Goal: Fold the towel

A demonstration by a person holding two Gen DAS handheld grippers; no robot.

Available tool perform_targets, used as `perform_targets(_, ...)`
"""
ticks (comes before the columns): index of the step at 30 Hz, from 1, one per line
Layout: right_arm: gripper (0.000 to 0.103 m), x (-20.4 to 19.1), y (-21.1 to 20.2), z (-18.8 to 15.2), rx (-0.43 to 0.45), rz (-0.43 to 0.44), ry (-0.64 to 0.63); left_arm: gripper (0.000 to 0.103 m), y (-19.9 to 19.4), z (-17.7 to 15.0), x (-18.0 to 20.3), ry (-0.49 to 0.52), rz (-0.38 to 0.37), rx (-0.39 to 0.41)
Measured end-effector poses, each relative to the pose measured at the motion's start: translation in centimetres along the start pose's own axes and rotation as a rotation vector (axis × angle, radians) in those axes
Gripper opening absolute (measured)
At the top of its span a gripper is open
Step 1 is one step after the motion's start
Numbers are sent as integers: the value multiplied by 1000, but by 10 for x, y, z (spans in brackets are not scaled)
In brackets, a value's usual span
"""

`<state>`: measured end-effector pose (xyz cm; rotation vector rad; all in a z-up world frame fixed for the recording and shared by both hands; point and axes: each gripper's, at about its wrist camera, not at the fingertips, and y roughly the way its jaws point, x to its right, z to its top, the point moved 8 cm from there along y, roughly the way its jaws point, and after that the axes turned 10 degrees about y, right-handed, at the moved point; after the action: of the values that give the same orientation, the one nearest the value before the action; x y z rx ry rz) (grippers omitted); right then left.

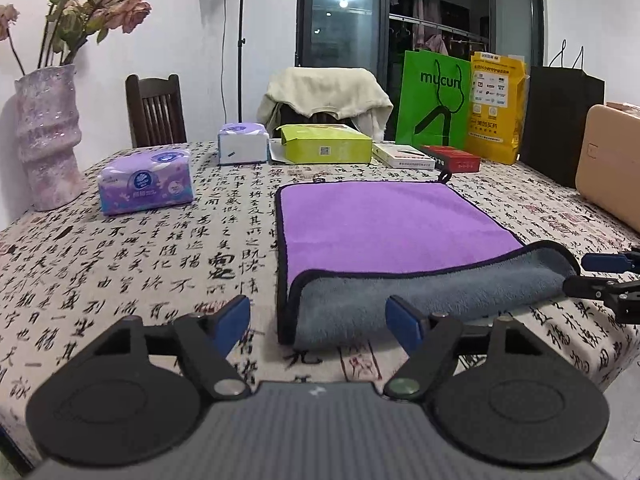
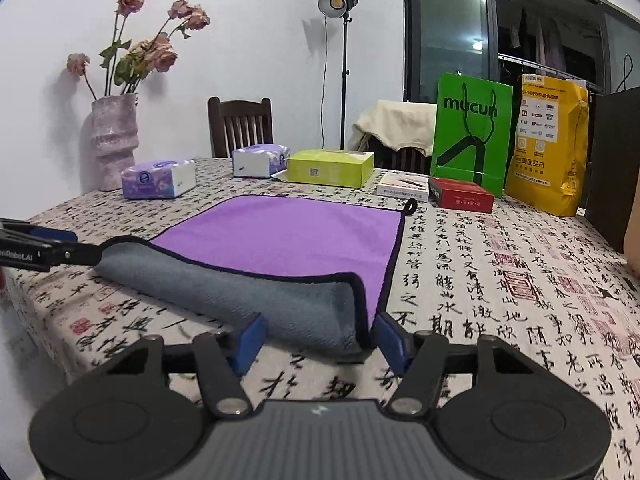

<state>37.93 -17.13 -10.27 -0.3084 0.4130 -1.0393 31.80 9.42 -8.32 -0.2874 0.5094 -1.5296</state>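
Note:
A purple towel (image 1: 384, 220) with a grey underside lies on the calligraphy-print tablecloth (image 1: 140, 248). Its near edge is turned back, showing a grey band (image 1: 420, 296). My left gripper (image 1: 318, 326) is open, its blue pads on either side of the towel's near left corner, not closed on it. In the right wrist view the towel (image 2: 288, 232) shows the same grey fold (image 2: 248, 292). My right gripper (image 2: 320, 338) is open at the near right corner. The left gripper's fingers (image 2: 52, 250) show at the fold's far end. The right gripper's fingers (image 1: 600, 276) show in the left view.
Two tissue packs (image 1: 146, 186) (image 1: 242, 142), a yellow-green box (image 1: 324, 144), a white box (image 1: 402, 156) and a red box (image 1: 452, 158) line the far side. A vase with flowers (image 1: 48, 136) stands left. Green (image 1: 434, 100), yellow (image 1: 496, 108) and black bags (image 1: 560, 120) stand right.

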Motion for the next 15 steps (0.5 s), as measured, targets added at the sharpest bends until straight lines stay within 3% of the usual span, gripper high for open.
perform_targets(3, 60, 4, 10, 4, -4, -5, -3, 68, 10, 2, 0, -4, -22, -11)
perform_targets(9, 47, 8, 27, 12, -24, -1, -8, 44, 25, 4, -6, -19, -34, -35)
perform_targets(12, 32, 9, 35, 13, -41, 5, -12, 27, 31, 4, -9, -29, -50, -53)
perform_targets(15, 22, 8, 42, 13, -53, 1, -18, 22, 36, 2, -11, -30, -53, -75)
